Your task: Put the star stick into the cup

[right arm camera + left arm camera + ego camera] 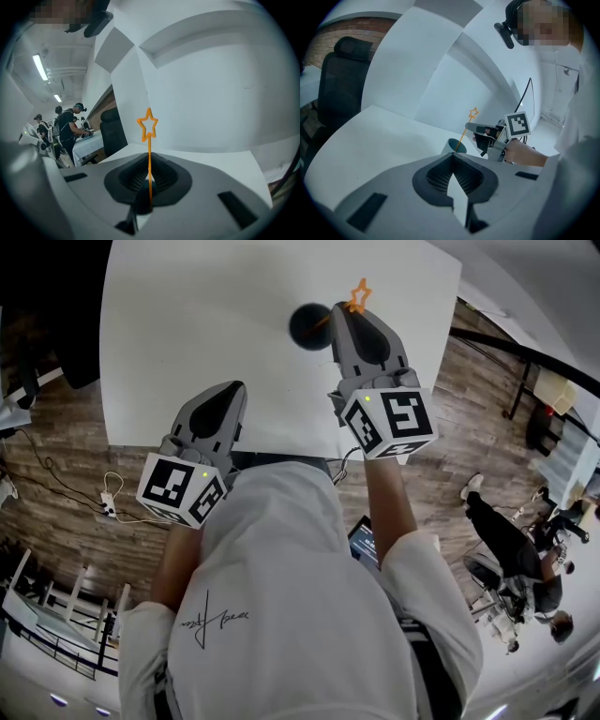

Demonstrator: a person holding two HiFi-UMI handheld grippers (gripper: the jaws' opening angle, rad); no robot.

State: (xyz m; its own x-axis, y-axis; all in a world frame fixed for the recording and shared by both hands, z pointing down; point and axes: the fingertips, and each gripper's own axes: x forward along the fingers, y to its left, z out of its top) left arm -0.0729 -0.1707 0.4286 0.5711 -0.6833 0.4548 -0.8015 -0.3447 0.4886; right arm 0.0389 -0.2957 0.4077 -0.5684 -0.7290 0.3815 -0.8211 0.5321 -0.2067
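Orange star stick [149, 159], nearly upright and clamped in your right gripper [343, 309], seems to reach the dark cup [302, 326] at its 9 o'clock; your left gripper [233, 390] is closed, empty.

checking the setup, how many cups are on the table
1: the dark cup on the table near its far edge, just left of the right gripper, with the star stick reaching its mouth. None looks hidden.

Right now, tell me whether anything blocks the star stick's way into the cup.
Nothing visible does. The right gripper holds the star stick over the cup, its lower end at the open mouth. The left gripper sits apart, near the table edge.
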